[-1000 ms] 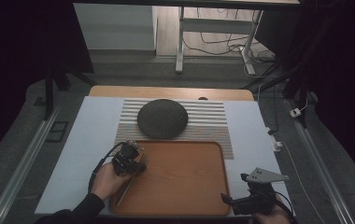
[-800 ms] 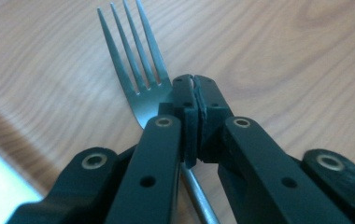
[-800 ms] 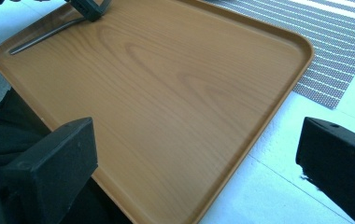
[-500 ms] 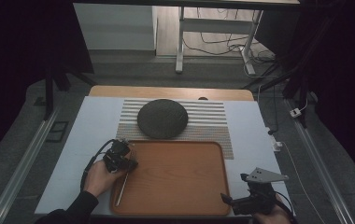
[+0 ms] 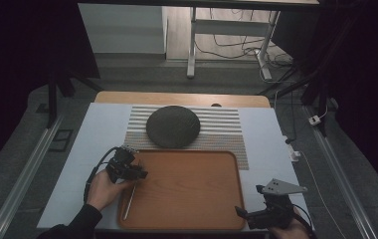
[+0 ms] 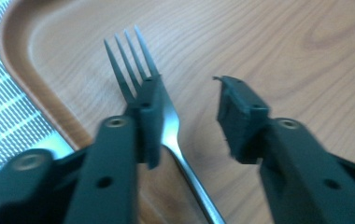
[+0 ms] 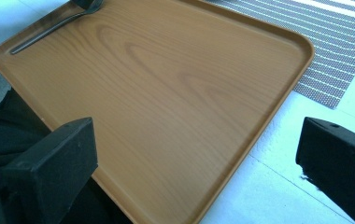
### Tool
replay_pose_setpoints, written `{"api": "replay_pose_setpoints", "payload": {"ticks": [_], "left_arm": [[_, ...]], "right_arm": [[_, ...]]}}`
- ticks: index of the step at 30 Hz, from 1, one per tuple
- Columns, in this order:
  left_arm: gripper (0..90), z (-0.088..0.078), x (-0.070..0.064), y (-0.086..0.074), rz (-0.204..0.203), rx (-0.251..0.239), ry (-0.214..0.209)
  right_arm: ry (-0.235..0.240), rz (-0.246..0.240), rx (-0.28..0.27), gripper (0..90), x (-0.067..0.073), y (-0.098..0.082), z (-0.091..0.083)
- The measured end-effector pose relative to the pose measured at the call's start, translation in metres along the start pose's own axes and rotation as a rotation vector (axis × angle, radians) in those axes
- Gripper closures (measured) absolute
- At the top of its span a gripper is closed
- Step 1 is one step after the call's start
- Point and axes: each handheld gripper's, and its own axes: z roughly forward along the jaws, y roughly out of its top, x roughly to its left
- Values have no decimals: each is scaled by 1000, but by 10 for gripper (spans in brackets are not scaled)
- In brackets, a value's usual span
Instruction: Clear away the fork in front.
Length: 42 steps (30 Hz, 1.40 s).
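Left gripper (image 6: pixel 187 116) fingers just opened off fork (image 6: pixel 168 123), handle cut off, right gripper (image 7: pixel 196 172) fingers wide.

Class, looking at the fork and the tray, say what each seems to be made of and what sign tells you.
Fork: likely polished steel, silvery with bright reflections. Tray: wood or wood-look laminate, warm brown with visible grain and a smooth satin sheen; which one cannot be told.

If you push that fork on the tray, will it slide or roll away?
The fork looks like smooth metal lying flat on the polished wooden tray, so it would probably slide easily. Its flattish shape makes rolling unlikely. It seems stiff and thin, so pinching it off the tray could be fiddly.
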Motion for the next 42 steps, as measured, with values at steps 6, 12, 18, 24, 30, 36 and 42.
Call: {"api": "replay_pose_setpoints", "payload": {"ticks": [6,12,18,24,30,36,42], "left_arm": [[307,-13,-7,-2,45,-63,-17],[188,-29,-16,-10,57,-103,-30],[80,-45,-23,-19,82,-160,-57],[29,-55,-30,-27,100,-197,-83],[9,-62,-33,-40,94,-199,-98],[4,-70,-32,-55,63,-226,-132],[0,-80,-32,-71,50,-253,-135]], "right_arm": [[-1,0,-1,0,0,0,0],[-5,2,-1,0,0,0,0],[-7,7,-3,0,0,0,0],[-7,7,-2,0,-1,0,0],[-6,5,2,0,-1,0,-1],[-4,7,3,0,-1,0,0],[-5,8,3,0,-1,0,0]]}}
